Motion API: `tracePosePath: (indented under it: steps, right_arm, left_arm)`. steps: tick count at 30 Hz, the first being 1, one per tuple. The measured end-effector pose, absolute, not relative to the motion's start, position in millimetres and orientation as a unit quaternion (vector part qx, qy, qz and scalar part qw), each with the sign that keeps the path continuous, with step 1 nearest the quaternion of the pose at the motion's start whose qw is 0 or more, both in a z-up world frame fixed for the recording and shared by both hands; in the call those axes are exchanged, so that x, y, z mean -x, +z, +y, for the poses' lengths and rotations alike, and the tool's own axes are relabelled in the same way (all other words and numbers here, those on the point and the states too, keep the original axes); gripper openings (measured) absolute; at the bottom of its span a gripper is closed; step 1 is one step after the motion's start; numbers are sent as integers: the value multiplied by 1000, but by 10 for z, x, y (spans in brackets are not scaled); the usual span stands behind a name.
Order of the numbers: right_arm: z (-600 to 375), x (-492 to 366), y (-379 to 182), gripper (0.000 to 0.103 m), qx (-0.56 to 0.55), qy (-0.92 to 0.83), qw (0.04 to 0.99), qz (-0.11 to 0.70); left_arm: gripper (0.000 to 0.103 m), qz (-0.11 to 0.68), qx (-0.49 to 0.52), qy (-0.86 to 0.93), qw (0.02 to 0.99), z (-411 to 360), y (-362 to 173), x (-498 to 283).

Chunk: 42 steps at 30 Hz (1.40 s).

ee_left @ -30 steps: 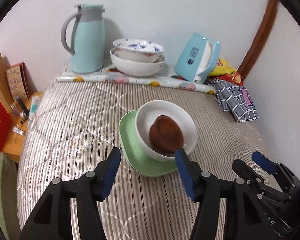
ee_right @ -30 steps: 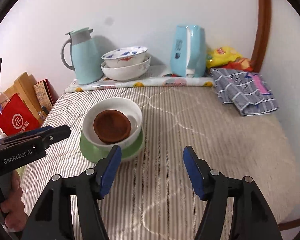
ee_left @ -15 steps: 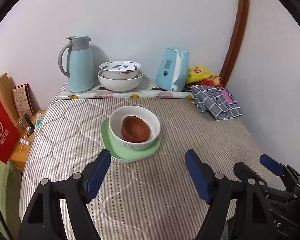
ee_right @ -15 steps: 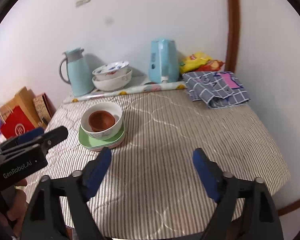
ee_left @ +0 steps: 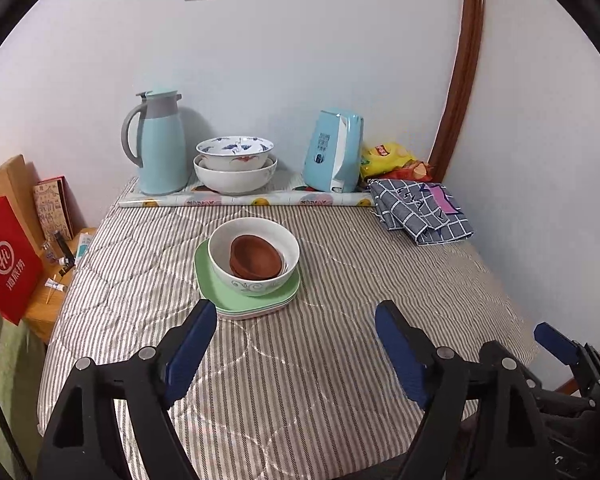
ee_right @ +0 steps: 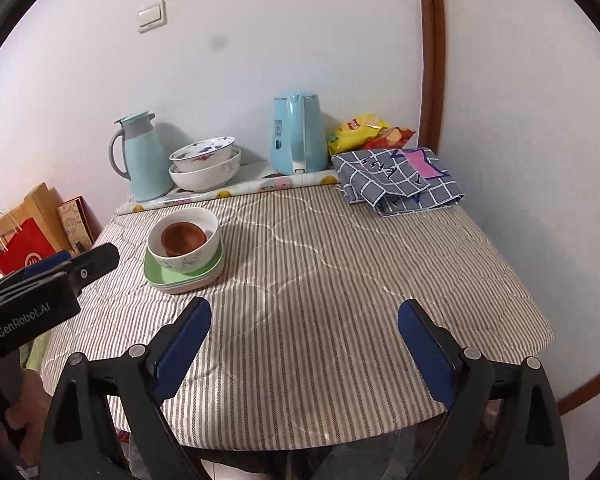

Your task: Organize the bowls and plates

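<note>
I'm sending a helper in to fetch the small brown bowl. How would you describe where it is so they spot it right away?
On the striped table cover, look in front of the pale blue thermos jug for a stack on green plates. A white bowl sits on them, and the brown bowl nests inside it. It is the only brown dish; the two bowls stacked at the back are white.

Dishes stacked mid-table, more at the back.
A small bowl (ee_left: pixel 256 255) sits in a larger bowl (ee_left: pixel 254 254) on stacked plates (ee_left: pixel 246 294); behind, a jug (ee_left: pixel 158 148) stands left of two nested bowls (ee_left: pixel 235 164).
</note>
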State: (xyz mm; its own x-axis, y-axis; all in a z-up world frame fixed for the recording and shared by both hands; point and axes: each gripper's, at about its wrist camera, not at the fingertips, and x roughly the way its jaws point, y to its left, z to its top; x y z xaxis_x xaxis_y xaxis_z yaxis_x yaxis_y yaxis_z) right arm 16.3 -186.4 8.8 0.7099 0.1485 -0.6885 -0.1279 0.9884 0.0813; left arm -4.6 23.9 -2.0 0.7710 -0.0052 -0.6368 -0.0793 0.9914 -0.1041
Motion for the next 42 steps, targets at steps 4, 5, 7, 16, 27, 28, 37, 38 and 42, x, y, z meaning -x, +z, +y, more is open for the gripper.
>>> tracePosePath:
  steps: [4, 5, 7, 16, 27, 28, 37, 38, 42]
  right_arm:
    - [-1861, -128, 72, 94, -11, 77, 924, 374]
    - [-1864, -124, 68, 94, -10, 77, 924, 374]
    - [-1866, -124, 69, 94, -9, 75, 924, 374]
    - [-1911, -90, 79, 94, -16, 68, 926, 371]
    - [-1945, -53, 97, 94, -17, 69, 927, 368]
    - [-1947, -51, 98, 94, -17, 69, 927, 367]
    - [-1945, -31, 116, 94, -18, 69, 928, 366]
    - [-1943, -33, 118, 94, -19, 69, 928, 366]
    - [-1941, -31, 123, 94, -19, 68, 928, 365]
  left_arm:
    - [81, 338, 60, 22, 939, 215, -19, 84]
    - [81, 339, 59, 23, 939, 213, -19, 87]
    - [81, 340, 59, 25, 938, 210, -24, 93]
    - [81, 341, 56, 29, 938, 204, -46, 119]
    - [81, 342, 59, 30, 937, 195, -51, 143]
    - [81, 341, 59, 30, 938, 196, -51, 147]
    - [81, 338, 62, 35, 938, 204, -49, 170]
    - [81, 339, 62, 34, 938, 206, -51, 169]
    - [81, 340, 61, 34, 938, 203, -61, 165]
